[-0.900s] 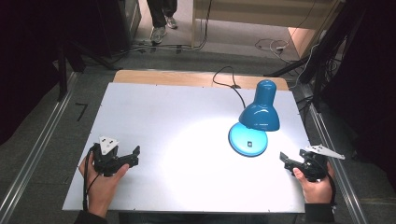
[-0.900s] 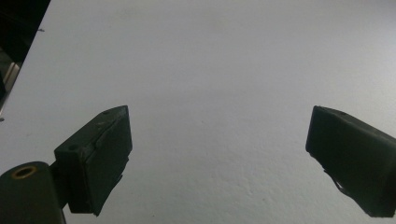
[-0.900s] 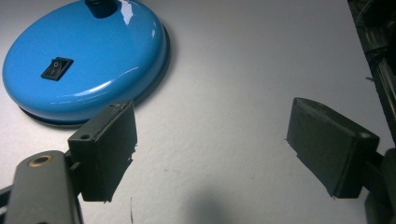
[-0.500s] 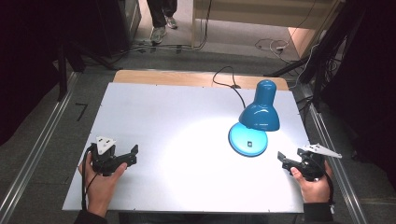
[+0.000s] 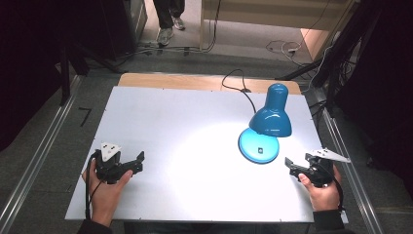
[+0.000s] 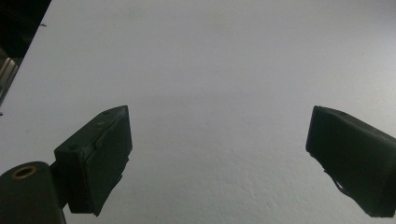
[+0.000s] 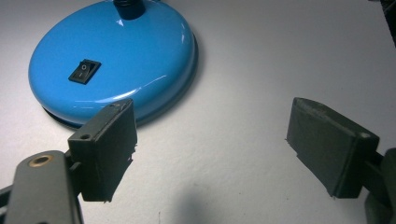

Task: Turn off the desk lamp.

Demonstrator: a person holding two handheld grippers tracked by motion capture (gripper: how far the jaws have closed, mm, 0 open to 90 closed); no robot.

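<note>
Standing near the white table's [image 5: 160,122] right edge, the glossy blue metal desk lamp [image 5: 267,124] could get shoved or tipped by the released right tool [image 5: 298,168] just beside its base, while the released left tool [image 5: 131,163] hovers well apart.

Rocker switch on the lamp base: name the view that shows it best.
The right gripper view: the black switch sits close and sharp on the blue base. The high view gives it as a tiny dark mark. The left gripper view faces bare table.
</note>
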